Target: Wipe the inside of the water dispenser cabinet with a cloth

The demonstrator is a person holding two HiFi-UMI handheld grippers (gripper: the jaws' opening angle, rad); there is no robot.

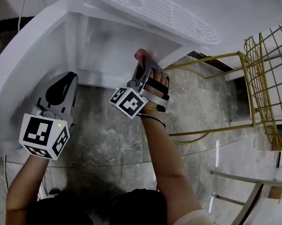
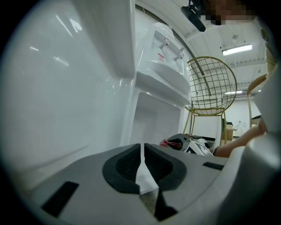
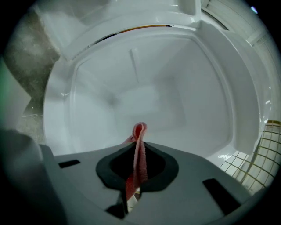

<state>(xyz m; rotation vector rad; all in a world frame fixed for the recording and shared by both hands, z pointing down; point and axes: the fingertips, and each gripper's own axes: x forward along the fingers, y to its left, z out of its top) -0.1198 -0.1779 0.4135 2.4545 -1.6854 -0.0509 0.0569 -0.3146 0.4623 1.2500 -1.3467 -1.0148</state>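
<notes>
Grippers, two of them, show in the head view, each carrying one marker cube. The left gripper [image 1: 66,79] is low beside the one open white door [image 1: 14,91]. The right gripper [image 1: 143,65] reaches to the mouth of the one water dispenser cabinet [image 1: 113,53], and one red cloth [image 1: 138,55] sticks out at its tip. One yellow wire chair [image 1: 271,75] stands at the right on the grey stone floor [image 1: 107,130].

In the left gripper view, the left gripper [image 2: 142,165] has its two jaws pressed together and there is nothing between them. The door [image 2: 57,88] fills the left side. Behind is the dispenser with two taps [image 2: 164,42], and the chair [image 2: 210,85] is further right.

In the right gripper view, the right gripper [image 3: 136,176] is clenched on the cloth [image 3: 138,149]. It stands up as one folded loop between the two jaws. The gripper looks into the white cabinet [image 3: 153,88], and the cloth is in front of the back wall. I cannot tell if it touches a surface.
</notes>
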